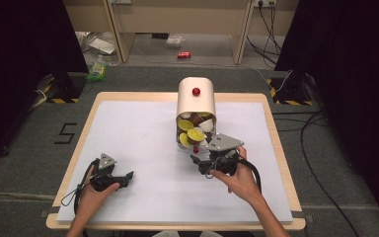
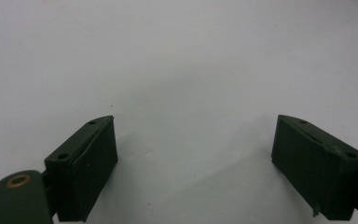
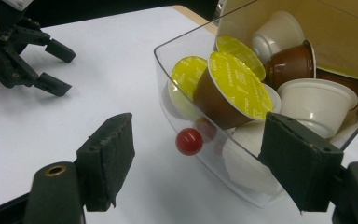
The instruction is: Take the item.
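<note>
A cream dispenser box (image 1: 196,106) with a red knob (image 1: 196,91) lies on its side at the far middle of the white sheet. Its clear drawer (image 3: 168,84) sticks out toward me, packed with several coffee capsules, yellow-lidded brown ones (image 3: 233,91) and white ones (image 3: 314,105). A small red knob (image 3: 189,141) sits on the drawer's clear front. My right gripper (image 3: 198,154) is open at that front, the knob just ahead between its jaws and the right jaw overlapping the drawer's corner. My left gripper (image 2: 193,140) is open over bare sheet, nothing between its jaws.
The white sheet (image 1: 143,123) covers a wooden tabletop (image 1: 271,123) with a raised rim. In the high view my left gripper (image 1: 127,178) rests near the front left, my right gripper (image 1: 201,164) just in front of the drawer. Cables, a red can (image 1: 183,55) and bags lie on the floor beyond.
</note>
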Demonstrator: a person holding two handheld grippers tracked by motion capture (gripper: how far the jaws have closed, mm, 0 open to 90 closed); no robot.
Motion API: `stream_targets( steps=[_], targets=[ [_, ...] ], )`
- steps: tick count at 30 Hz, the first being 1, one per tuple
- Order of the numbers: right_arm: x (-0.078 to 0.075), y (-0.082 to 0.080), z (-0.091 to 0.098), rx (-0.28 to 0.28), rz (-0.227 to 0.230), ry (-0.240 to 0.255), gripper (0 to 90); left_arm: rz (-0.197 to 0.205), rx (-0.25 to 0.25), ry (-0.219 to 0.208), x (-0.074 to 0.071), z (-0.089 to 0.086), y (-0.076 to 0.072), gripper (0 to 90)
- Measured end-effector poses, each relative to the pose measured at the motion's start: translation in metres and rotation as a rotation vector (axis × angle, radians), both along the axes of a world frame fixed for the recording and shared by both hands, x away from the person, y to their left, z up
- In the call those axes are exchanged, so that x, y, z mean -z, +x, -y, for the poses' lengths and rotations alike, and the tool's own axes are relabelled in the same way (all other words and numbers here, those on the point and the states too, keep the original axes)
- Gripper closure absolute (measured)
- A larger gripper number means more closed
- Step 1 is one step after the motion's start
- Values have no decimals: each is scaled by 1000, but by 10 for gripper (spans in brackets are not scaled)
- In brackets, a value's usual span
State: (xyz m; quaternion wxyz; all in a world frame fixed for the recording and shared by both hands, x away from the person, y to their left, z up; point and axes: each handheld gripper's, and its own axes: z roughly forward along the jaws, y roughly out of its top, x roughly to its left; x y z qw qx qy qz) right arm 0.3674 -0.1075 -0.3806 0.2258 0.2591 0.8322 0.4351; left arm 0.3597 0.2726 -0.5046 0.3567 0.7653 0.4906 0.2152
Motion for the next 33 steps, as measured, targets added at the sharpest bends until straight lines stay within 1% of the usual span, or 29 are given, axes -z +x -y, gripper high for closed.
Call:
stream_targets(
  steps=[3, 8, 33],
  targets=[
    [1, -4, 0, -8, -5, -10, 264, 0, 0, 0, 0, 0, 0, 134],
    [2, -7, 0, -12, -11, -10, 270, 0, 0, 0, 0, 0, 0, 133],
    [1, -10, 0, -15, -29, -21, 283, 0, 0, 0, 0, 0, 0, 134]
  ],
)
